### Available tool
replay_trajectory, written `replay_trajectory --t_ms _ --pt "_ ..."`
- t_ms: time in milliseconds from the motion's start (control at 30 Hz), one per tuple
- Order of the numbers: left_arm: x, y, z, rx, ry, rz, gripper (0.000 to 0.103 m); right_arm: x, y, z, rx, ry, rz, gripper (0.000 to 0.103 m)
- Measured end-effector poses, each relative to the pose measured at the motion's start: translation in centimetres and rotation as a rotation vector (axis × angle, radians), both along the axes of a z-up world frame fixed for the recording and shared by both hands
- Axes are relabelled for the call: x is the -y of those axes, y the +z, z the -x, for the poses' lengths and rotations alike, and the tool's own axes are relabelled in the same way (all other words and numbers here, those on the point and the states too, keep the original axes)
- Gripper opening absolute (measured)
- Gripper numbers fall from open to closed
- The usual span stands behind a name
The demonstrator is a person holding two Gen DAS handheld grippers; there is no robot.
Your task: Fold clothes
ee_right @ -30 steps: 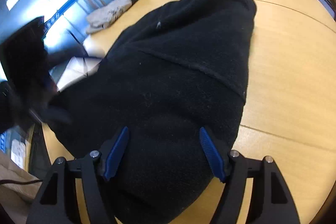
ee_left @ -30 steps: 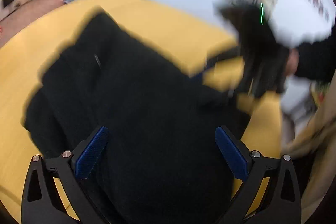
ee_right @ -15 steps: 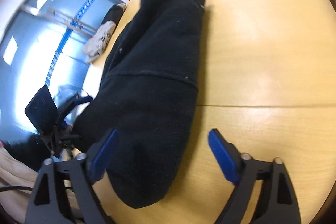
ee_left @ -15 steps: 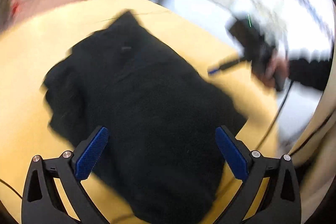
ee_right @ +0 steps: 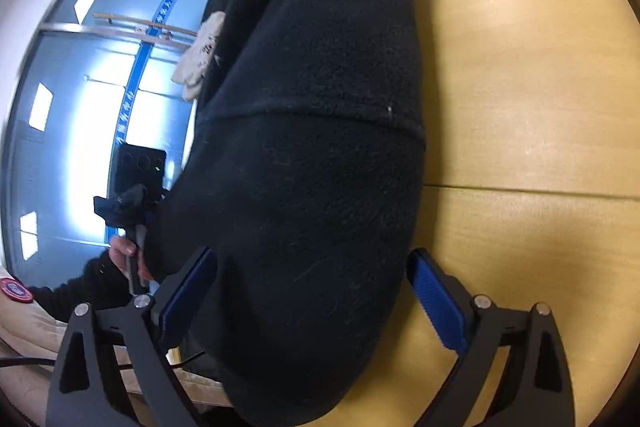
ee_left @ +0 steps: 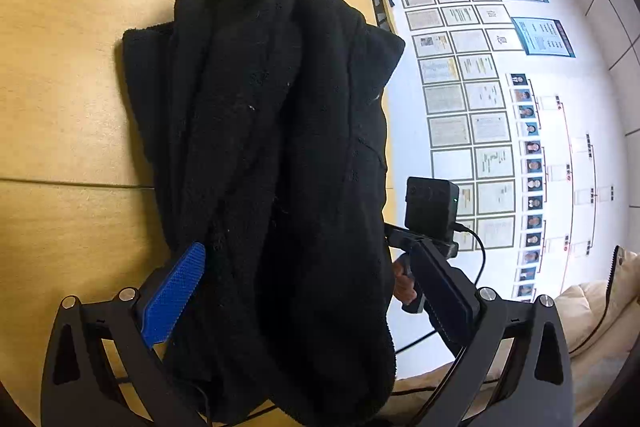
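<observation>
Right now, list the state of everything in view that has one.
Black fleece garment: bunched in thick folds, lying on the wooden table.
Left hand-held gripper: open, astride the garment.
Right hand-held gripper: jaws opening, garment between them, pads clear.

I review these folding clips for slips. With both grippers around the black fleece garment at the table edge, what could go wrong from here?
1. The black fleece garment overhangs the wooden table edge; a tug could drag the bundle off.
2. The left gripper and the right gripper, whose jaws are opening, straddle thick bunched folds, so a grab may catch only some layers and undo the fold.
</observation>
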State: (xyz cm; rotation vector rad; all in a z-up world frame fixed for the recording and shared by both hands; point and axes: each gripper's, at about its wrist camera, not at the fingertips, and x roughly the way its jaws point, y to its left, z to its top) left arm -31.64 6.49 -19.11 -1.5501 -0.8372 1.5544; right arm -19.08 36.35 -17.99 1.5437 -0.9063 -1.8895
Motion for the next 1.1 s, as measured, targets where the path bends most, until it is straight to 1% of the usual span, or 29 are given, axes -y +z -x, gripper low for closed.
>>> replay_trajectory --t_ms 67,133,167,200,267,300,400,467,600,733,833,867,900,933,1000,1033,1067,1100 --pt "0.4 0.3 -0.1 -0.003 -0.006 0.011 0.103 -0.1 0.0 0.1 0.005 0.018 -0.026 0.099" --pt "0.4 0.4 0.1 -0.003 0.0 0.068 0.103 -0.3 0.1 -0.1 0.003 0.023 -0.04 0.099" --pt "0.7 0.2 0.1 0.013 0.006 0.07 0.103 -0.5 0.2 -0.2 0.002 0.02 -0.044 0.099" --pt "1.2 -0.1 0.0 0.033 0.013 0.066 0.103 -0.8 0.3 -0.4 0.004 0.014 -0.046 0.099" --pt "1.7 -1.0 -0.3 0.054 0.02 0.033 0.103 -0.9 0.2 -0.6 0.012 0.004 -0.047 0.099" --pt "1.5 -1.2 -0.4 0.062 0.01 0.018 0.103 -0.9 0.1 -0.7 0.015 0.001 -0.047 0.099" --pt "-0.5 -2.2 -0.7 0.095 -0.061 -0.015 0.103 -0.9 -0.1 -0.7 0.016 0.007 -0.047 0.099" --pt "-1.7 -2.8 -1.0 0.117 -0.094 -0.02 0.103 -1.1 0.0 -0.8 0.016 0.011 -0.043 0.099" --pt "-2.4 -3.2 -1.0 0.13 -0.094 -0.037 0.103 -0.5 0.2 0.1 0.009 0.029 -0.034 0.099" --pt "-3.5 -3.0 -1.3 0.137 -0.106 -0.024 0.103 0.0 0.3 0.3 -0.012 0.04 -0.02 0.1" --pt "-3.9 -2.7 -1.5 0.133 -0.1 -0.009 0.103 1.6 0.9 0.5 -0.035 0.06 -0.078 0.1" --pt "-4.1 -2.6 -1.6 0.129 -0.095 0.003 0.103 1.9 1.1 0.6 -0.033 0.058 -0.099 0.098" --pt "-4.3 -2.4 -1.8 0.122 -0.092 0.019 0.103 2.1 1.2 0.6 -0.03 0.052 -0.114 0.089" --pt "-4.6 -2.1 -2.0 0.107 -0.098 0.039 0.102 2.1 1.2 0.5 -0.024 0.035 -0.118 0.084" --pt "-5.1 -1.6 -2.5 0.082 -0.105 0.074 0.102 2.2 1.4 0.3 -0.023 -0.001 -0.135 0.071" --pt "-5.0 -1.4 -2.7 0.083 -0.095 0.083 0.1 2.2 1.6 0.1 -0.027 -0.016 -0.146 0.068" --pt "-4.9 -1.3 -2.9 0.086 -0.084 0.092 0.093 2.4 2.0 -0.2 -0.038 -0.024 -0.16 0.062" --pt "-4.7 -1.0 -3.1 0.082 -0.078 0.092 0.088 2.6 2.6 -0.6 -0.053 -0.031 -0.181 0.057"
